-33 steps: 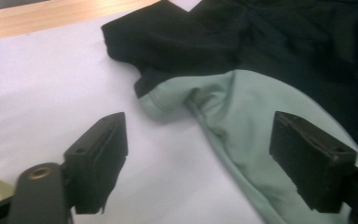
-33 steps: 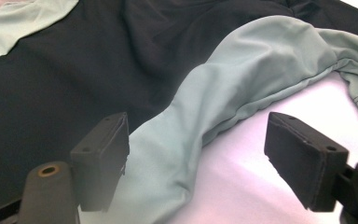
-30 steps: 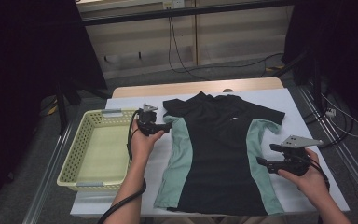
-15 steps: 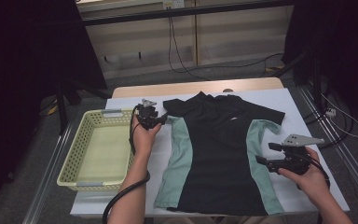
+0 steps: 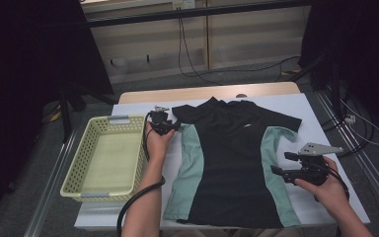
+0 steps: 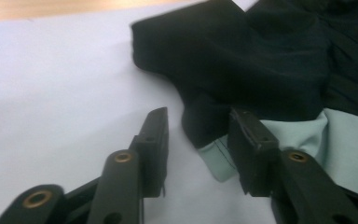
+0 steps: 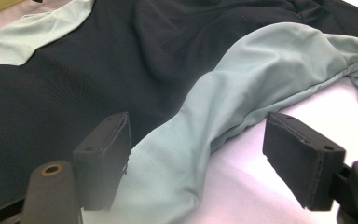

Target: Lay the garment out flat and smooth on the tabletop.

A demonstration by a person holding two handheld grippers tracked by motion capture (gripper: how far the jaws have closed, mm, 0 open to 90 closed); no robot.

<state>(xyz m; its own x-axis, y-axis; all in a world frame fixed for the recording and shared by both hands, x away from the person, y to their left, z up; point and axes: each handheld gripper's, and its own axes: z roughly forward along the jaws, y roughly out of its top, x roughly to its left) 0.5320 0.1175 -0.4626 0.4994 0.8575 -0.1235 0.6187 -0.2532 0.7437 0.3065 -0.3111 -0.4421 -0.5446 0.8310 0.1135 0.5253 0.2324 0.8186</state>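
Observation:
A black shirt (image 5: 227,158) with mint side panels lies flat, collar away from me, on the white table cover. My left gripper (image 5: 171,126) is at the shirt's left sleeve. In the left gripper view its jaws (image 6: 198,123) have just been closing around the sleeve's corner (image 6: 205,126); the right pad (image 6: 249,140) touches the cloth, the left pad stands apart from it. My right gripper (image 5: 279,163) hovers at the right mint panel (image 5: 276,187). In its own view the right gripper (image 7: 198,140) is open, with the mint fold (image 7: 191,154) between the pads.
A yellow-green plastic basket (image 5: 103,123) stands left of the shirt, nothing in it. The white cover (image 5: 316,113) ends near both table sides, with metal rails beyond. Cables run along the floor behind the table.
My left hand has slid a little away from me onto the sleeve and sunk slightly, and its jaws have narrowed. The right hand and the shirt have stayed put.

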